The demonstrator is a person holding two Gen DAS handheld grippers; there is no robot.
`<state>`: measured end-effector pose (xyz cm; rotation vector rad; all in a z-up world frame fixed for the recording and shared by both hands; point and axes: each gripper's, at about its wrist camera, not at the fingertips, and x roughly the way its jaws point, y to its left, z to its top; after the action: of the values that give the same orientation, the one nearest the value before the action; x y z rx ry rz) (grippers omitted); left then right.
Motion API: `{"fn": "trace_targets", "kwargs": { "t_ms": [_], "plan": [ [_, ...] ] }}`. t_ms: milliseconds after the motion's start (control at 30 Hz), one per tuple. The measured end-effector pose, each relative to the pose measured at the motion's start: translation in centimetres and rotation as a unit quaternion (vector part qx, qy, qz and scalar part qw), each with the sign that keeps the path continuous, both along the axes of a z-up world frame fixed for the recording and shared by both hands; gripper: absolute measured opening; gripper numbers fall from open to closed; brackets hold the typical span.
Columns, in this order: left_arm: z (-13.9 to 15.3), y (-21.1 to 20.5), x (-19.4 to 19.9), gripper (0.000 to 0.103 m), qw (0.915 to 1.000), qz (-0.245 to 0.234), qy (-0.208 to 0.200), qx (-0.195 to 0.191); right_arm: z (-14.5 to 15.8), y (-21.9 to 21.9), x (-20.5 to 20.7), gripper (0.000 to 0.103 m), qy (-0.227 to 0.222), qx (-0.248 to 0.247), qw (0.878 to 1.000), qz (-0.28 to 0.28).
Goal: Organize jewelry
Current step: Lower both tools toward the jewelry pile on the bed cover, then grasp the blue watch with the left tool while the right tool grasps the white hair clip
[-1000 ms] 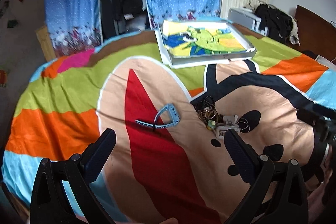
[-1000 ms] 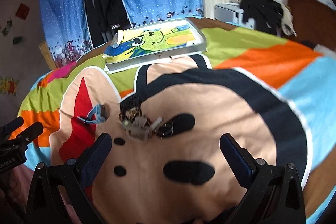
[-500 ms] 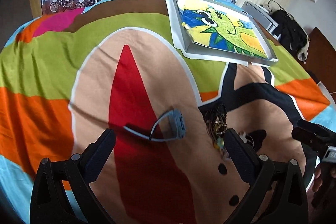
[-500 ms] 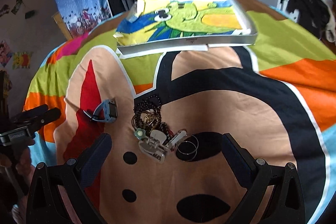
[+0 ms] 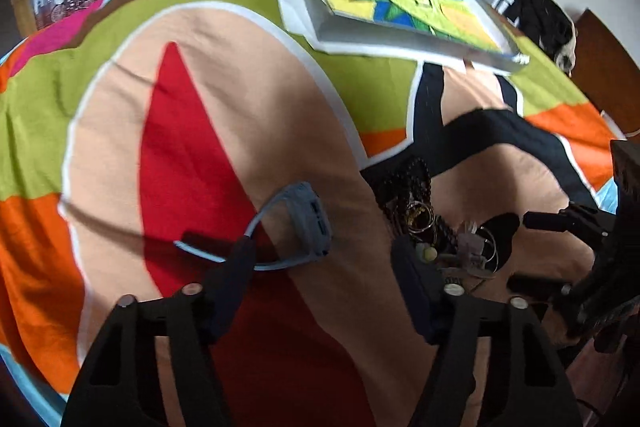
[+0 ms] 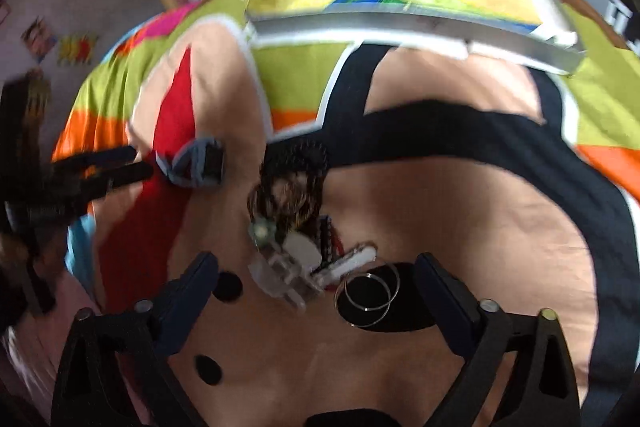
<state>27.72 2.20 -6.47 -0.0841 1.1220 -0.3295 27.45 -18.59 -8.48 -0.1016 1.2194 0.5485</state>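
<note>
Bright bed below both tongs — left tongs closing, still apart around the watch; right tongs wide, closing slightly, over the jewelry.

Legible text: none in either wrist view.
The bedspread, the tray with its cartoon print, and the wall stickers carry pictures only; no letters, numbers or brand marks can be read.

A bedspread blocked in orange, green, peach, red and black; a blue watch; a tray lined yellow, green, blue.
</note>
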Motion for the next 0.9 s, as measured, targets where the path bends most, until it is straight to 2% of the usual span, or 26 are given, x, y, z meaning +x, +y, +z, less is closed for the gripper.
{"fn": "trace_targets", "kwargs": {
  "t_ms": [100, 233, 300, 367, 467, 600, 633, 700, 900],
  "plan": [
    [-0.9, -1.0, 0.3, 0.048, 0.9997, -0.014, -0.001, 0.017, -1.5, 0.7, -0.5, 0.091, 0.011, -0.014, 0.999, 0.037],
    [-2.2, -1.7, 0.8, 0.044, 0.9987, -0.02, -0.003, 0.047, -2.2, 1.8, -0.6, 0.084, 0.002, -0.029, 0.997, 0.071],
    [-2.8, -1.5, 1.2, 0.037, 0.9986, -0.015, 0.002, 0.05, -2.5, 2.2, -0.2, 0.071, -0.007, -0.035, 0.996, 0.077],
    [-3.4, -1.2, 1.5, 0.034, 0.999, -0.01, 0.011, 0.041, -2.9, 2.3, 0.5, 0.064, -0.006, -0.033, 0.996, 0.081],
    [-4.0, -1.1, 1.7, 0.025, 0.9992, -0.014, 0.017, 0.033, -3.3, 2.9, 1.1, 0.062, -0.003, -0.027, 0.995, 0.091],
    [-4.3, -1.6, 1.8, 0.018, 0.9983, -0.02, 0.014, 0.054, -3.6, 3.1, 1.1, 0.058, 0.005, -0.025, 0.995, 0.093],
    [-4.3, -1.6, 1.8, 0.018, 0.9983, -0.02, 0.014, 0.054, -3.7, 3.0, 1.0, 0.057, 0.005, -0.026, 0.995, 0.093],
    [-4.3, -1.3, 1.9, 0.018, 0.9985, -0.018, 0.014, 0.05, -3.6, 3.0, 0.9, 0.048, 0.005, -0.031, 0.995, 0.091],
    [-4.1, -0.6, 1.7, 0.016, 0.9991, -0.003, 0.019, 0.039, -3.7, 3.0, 0.7, 0.046, 0.005, -0.033, 0.996, 0.078]
  ]
}}
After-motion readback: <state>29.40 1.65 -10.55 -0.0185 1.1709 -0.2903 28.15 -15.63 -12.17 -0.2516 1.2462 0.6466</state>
